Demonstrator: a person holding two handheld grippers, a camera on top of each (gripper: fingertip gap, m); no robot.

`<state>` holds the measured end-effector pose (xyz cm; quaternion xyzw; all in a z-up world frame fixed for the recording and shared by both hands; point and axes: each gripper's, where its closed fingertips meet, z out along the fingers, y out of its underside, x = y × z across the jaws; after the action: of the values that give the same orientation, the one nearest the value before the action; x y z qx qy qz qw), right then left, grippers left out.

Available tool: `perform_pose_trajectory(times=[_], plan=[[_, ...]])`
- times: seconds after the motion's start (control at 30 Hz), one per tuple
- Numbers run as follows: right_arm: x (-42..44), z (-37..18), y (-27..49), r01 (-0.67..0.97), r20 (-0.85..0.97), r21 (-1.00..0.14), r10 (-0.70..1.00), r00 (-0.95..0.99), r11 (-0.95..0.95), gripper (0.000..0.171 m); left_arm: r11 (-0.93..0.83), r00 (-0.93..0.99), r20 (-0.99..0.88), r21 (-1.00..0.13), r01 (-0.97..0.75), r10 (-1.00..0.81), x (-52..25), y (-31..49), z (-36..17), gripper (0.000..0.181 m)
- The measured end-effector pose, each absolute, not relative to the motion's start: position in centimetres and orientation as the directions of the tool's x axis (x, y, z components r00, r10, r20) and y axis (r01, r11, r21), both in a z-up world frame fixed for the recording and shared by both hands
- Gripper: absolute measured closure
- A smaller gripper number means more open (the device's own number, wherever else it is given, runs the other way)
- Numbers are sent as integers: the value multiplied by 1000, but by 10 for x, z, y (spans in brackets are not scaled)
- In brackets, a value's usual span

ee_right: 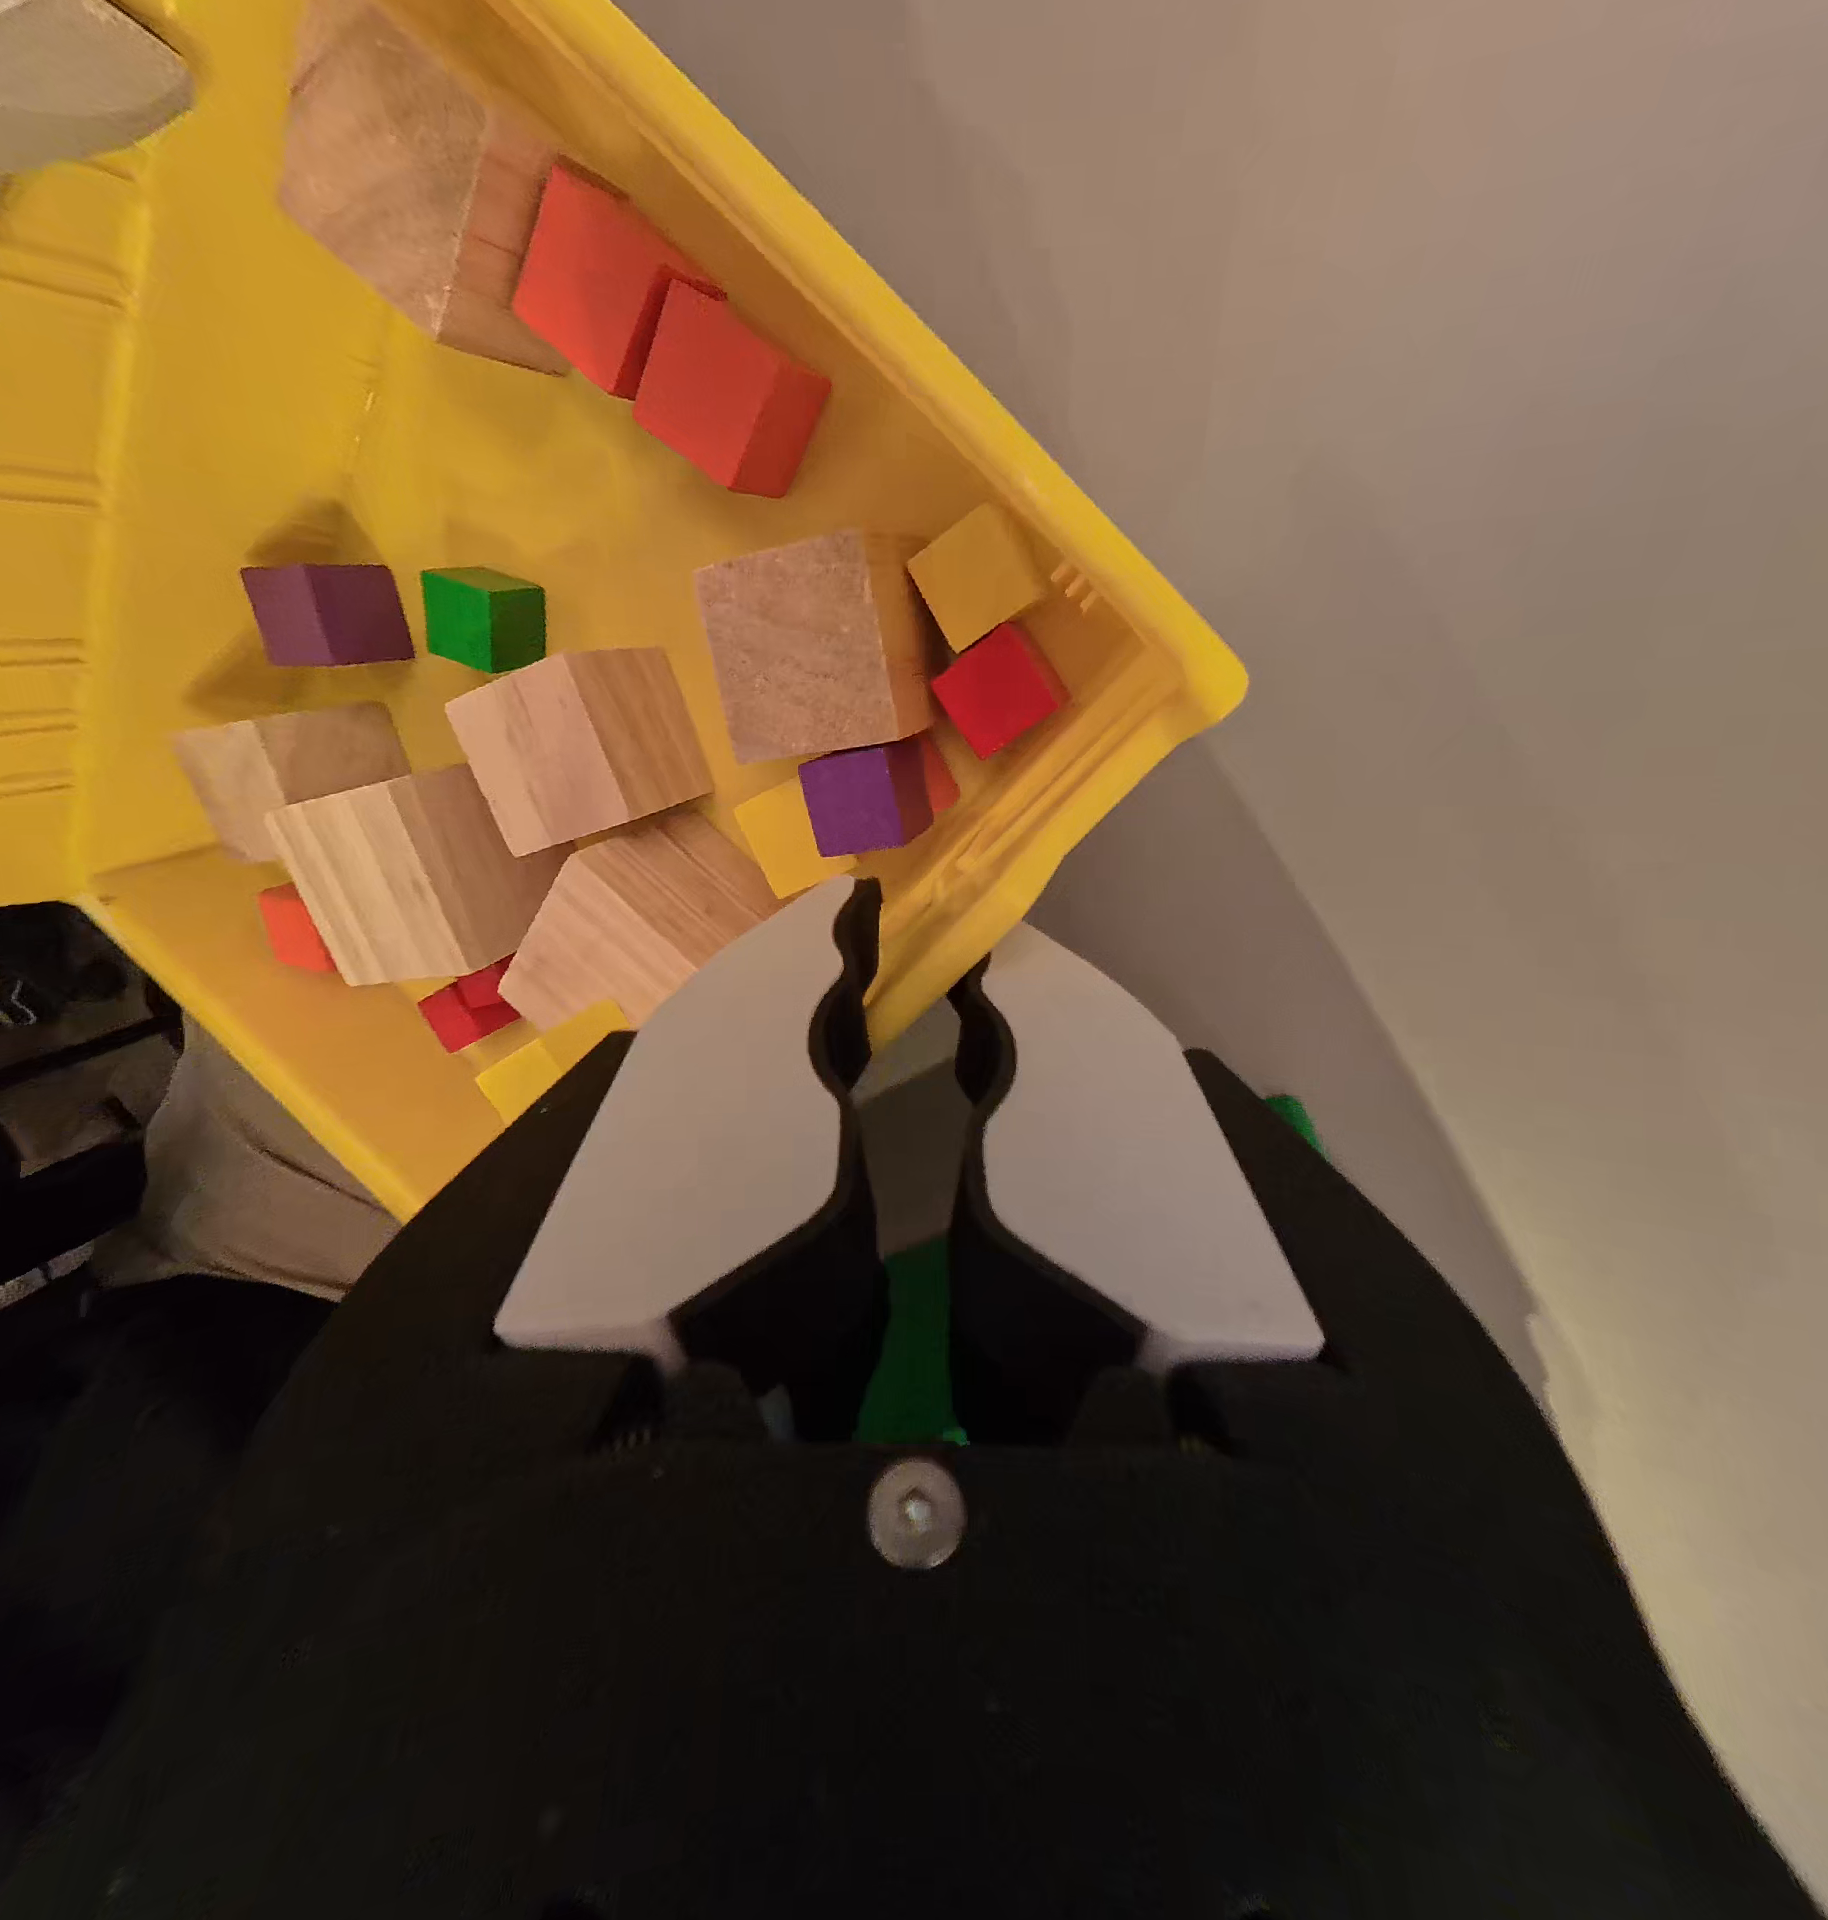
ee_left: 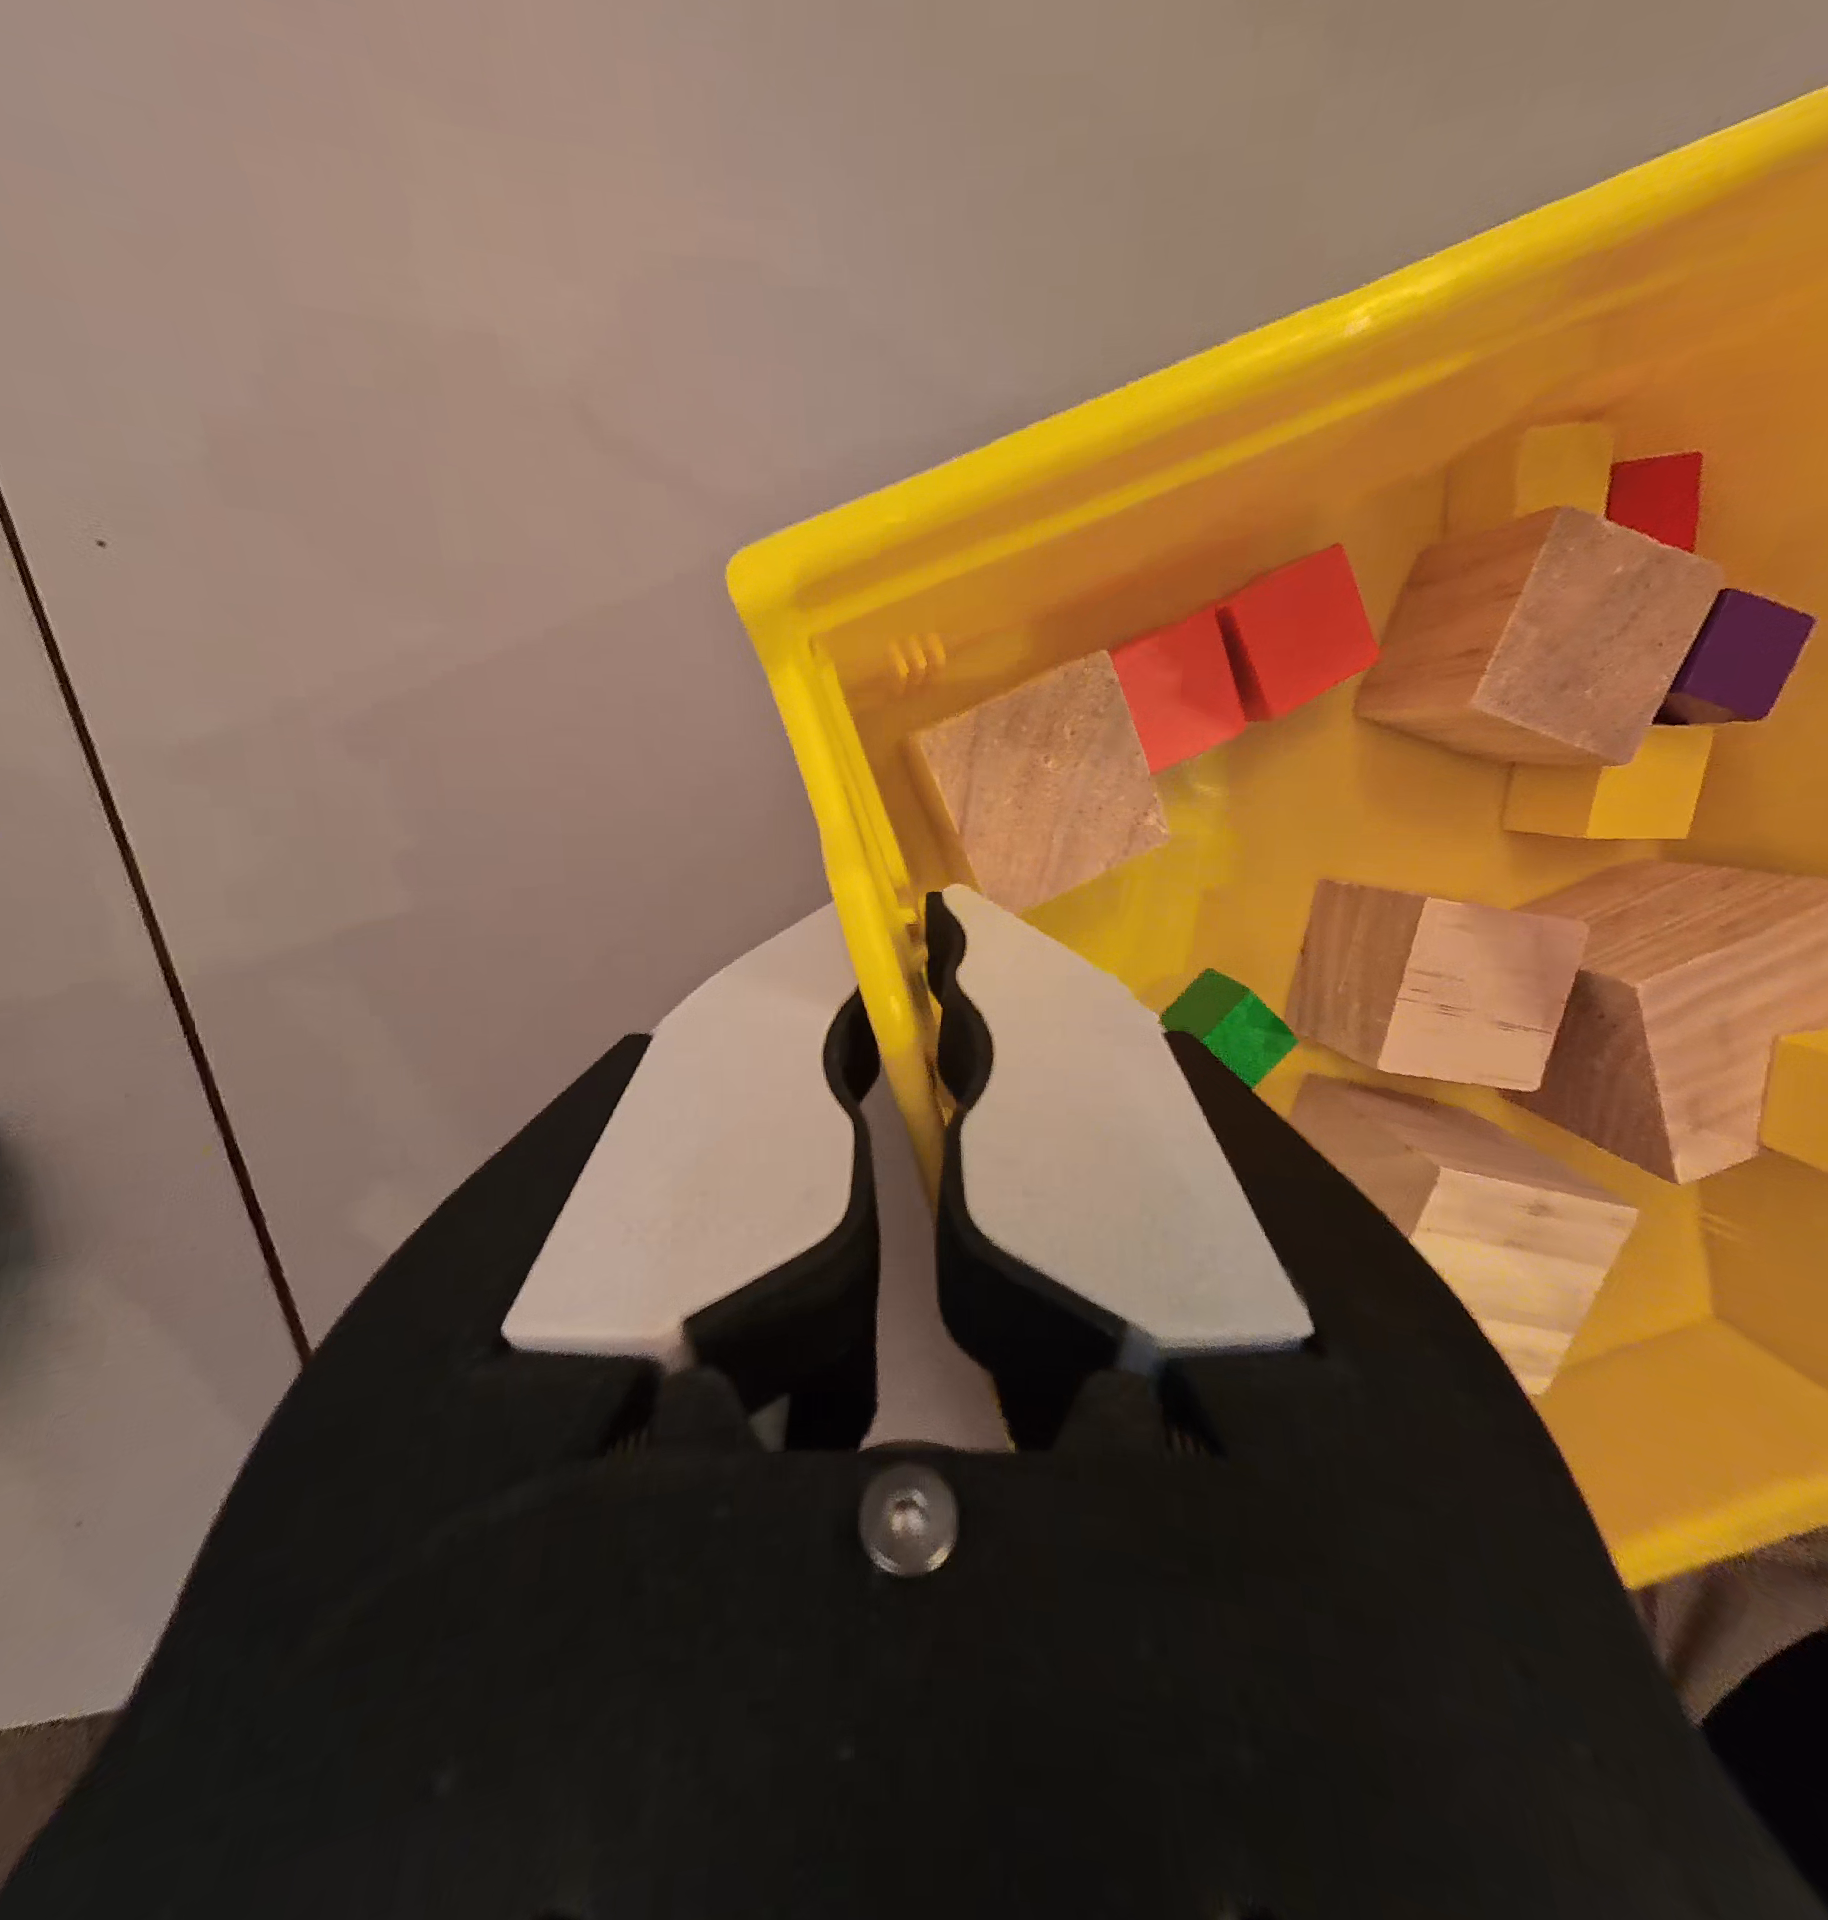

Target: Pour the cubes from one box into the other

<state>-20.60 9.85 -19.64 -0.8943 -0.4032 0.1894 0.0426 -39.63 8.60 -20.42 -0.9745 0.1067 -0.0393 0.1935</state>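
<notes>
A yellow plastic box (ee_left: 1253,416) is held up off the surface and tilted, gripped from both sides. It holds several plain wooden cubes (ee_left: 1040,774) and small red (ee_left: 1294,623), purple (ee_left: 1746,649), green (ee_left: 1232,1023) and yellow cubes. My left gripper (ee_left: 894,935) is shut on the box's left wall. My right gripper (ee_right: 920,925) is shut on the box's (ee_right: 1097,520) opposite wall near a corner. In the right wrist view the cubes (ee_right: 577,748) lie loose across the box's floor. A green object (ee_right: 915,1340) shows below, between my right fingers; I cannot tell what it is.
A pale wall or cabinet front with a dark vertical seam (ee_left: 110,831) stands behind the box. Dark clutter (ee_right: 48,1091) lies low on the left in the right wrist view. One left gripper fingertip (ee_right: 48,83) shows at that view's top left.
</notes>
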Motion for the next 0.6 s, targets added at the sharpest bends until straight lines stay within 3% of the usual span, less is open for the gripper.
perform_pose_trajectory(times=[0.4,0.6], plan=[[-178,-144,118,615,-407,-325,693,594,-718,164,-844,945,-71,-434,-316,-318,-367,131,-134,176],[-162,-139,131,588,-410,-329,673,616,-739,164,-842,936,-42,-424,-334,-350,-351,150,-136,176]])
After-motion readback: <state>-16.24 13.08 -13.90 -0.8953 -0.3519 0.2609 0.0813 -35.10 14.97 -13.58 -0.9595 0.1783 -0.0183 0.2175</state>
